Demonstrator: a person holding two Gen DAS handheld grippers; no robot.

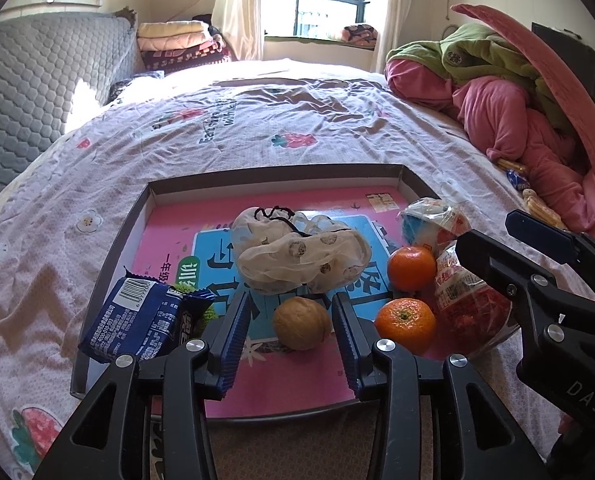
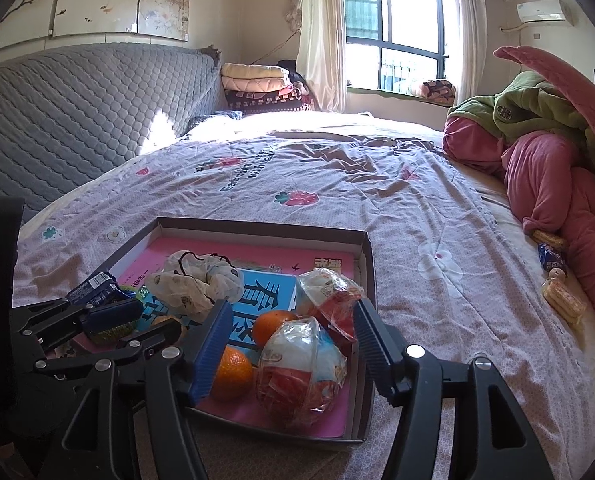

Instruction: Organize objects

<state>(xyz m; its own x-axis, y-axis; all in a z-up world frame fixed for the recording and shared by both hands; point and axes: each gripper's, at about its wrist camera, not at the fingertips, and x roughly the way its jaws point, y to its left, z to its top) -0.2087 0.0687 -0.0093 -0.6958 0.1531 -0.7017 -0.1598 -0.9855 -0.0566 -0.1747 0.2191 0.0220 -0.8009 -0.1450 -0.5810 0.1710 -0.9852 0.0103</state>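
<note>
The left claw (image 1: pixel 289 332) stands open astride the walnut (image 1: pixel 302 323), untouched; the right claw (image 2: pixel 293 344) gapes around the wrapped snack (image 2: pixel 299 376); oranges (image 1: pixel 412 268) at two o'clock in the tray (image 1: pixel 273 178).

A shallow box lid (image 1: pixel 401 172) with a pink and blue printed floor lies on the bedsheet (image 1: pixel 257 120). The left gripper (image 1: pixel 291 326) reaches over its near edge, jaws apart, a walnut (image 1: pixel 302 323) lying between the blue pads without touching either. Behind the walnut sits a crumpled white mesh bag (image 1: pixel 297 254) with a black drawstring. A dark blue snack packet (image 1: pixel 137 320) leans over the lid's left wall. To the right lie two oranges (image 1: pixel 405 325), one behind the other, beside two clear-wrapped red and white packs (image 1: pixel 467 300). The right gripper (image 1: pixel 529 248) enters from the right edge, over those packs
</note>
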